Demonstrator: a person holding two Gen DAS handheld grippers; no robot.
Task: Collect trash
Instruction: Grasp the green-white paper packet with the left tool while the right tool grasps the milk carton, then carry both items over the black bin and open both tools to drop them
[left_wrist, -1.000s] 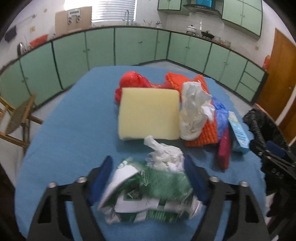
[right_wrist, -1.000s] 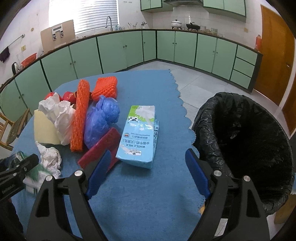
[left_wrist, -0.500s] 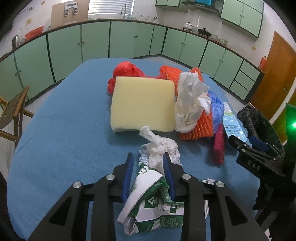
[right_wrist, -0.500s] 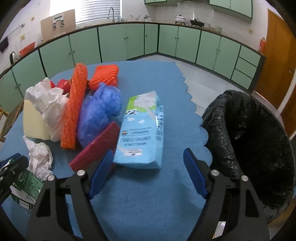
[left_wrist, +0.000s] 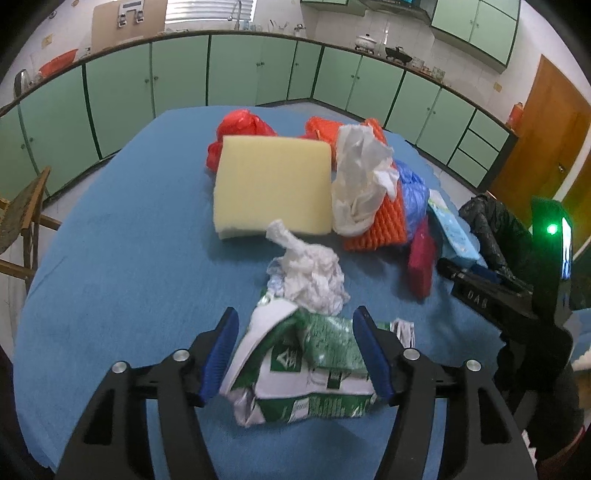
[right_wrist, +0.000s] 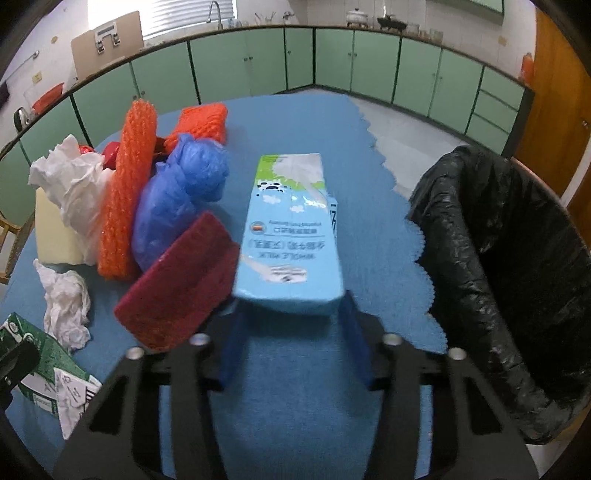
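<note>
A: How is the left gripper (left_wrist: 295, 332) set?

B: Its fingers are spread, with the crushed green carton (left_wrist: 306, 365) lying between them on the blue tablecloth (left_wrist: 122, 266) — a crumpled tissue (left_wrist: 314, 273) just beyond.

A: And the right gripper (right_wrist: 291, 332)?

B: The near end of the blue milk carton (right_wrist: 291, 236) is flanked by its blue pads; whether it is pinched cannot be told. The black-lined bin (right_wrist: 517, 266) is seen beside the table, to the right.
</note>
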